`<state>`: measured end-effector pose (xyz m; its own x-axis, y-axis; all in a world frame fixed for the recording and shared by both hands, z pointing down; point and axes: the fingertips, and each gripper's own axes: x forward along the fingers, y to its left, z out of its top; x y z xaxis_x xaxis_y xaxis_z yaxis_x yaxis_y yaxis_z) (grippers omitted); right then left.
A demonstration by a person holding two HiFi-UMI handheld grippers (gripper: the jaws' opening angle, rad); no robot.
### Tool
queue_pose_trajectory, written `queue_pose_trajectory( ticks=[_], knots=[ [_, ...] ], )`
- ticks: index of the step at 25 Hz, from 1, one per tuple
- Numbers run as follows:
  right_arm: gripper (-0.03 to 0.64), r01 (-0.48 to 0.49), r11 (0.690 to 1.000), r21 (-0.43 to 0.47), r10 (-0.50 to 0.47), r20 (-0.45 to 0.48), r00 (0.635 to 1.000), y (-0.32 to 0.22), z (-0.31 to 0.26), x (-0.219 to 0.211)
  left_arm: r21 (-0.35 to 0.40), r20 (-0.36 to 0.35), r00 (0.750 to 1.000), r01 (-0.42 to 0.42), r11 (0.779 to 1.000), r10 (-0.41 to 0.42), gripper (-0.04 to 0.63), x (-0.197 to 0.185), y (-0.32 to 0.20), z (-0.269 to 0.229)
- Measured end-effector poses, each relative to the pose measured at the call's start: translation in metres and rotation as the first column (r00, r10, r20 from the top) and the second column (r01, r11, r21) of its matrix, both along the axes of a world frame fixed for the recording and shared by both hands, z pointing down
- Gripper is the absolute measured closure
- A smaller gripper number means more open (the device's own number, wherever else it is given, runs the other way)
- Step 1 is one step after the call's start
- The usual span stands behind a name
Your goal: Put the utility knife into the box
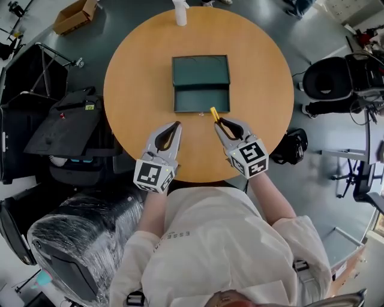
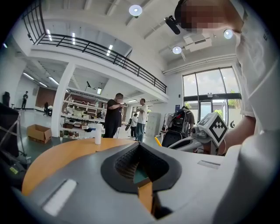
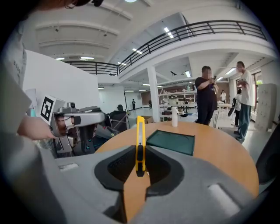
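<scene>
Utility knife [image 1: 214,113] was found clamped in right gripper [image 1: 219,122], held over table [image 1: 135,84] at near-right corner of open green box [image 1: 201,84]. Left gripper [image 1: 177,125] was noted closed, empty.

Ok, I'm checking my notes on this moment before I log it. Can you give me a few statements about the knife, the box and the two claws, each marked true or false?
1. The right claw grips the yellow utility knife. True.
2. The knife lies inside the green box. False: it is in the right claw, just in front of the box.
3. The box is open. True.
4. The left claw holds the white bottle. False: it holds nothing; the bottle stands at the table's far edge.
</scene>
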<state>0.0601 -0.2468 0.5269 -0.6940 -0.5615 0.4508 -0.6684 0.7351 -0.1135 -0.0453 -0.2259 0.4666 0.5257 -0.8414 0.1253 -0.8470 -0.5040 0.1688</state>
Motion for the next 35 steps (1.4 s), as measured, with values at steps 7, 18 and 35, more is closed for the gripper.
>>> queue_pose_trajectory(
  ticks=[7, 18, 35],
  knots=[
    [0.558, 0.028, 0.995, -0.094, -0.038, -0.106, 0.994, -0.041, 0.04, -0.03, -0.067, -0.014, 0.998, -0.062, 0.996, 0.061, 0.586, -0.005, -0.036, 0.025],
    [0.558, 0.062, 0.957, -0.285, -0.157, -0.323, 0.933, -0.092, 0.134, -0.053, -0.157, -0.067, 0.996, -0.063, 0.986, 0.053, 0.586, -0.029, -0.069, 0.059],
    [0.556, -0.001, 0.889, -0.458, -0.249, -0.485, 0.838, -0.102, 0.198, -0.049, -0.213, -0.082, 0.996, -0.058, 0.975, 0.041, 0.586, -0.049, -0.073, 0.085]
  ],
)
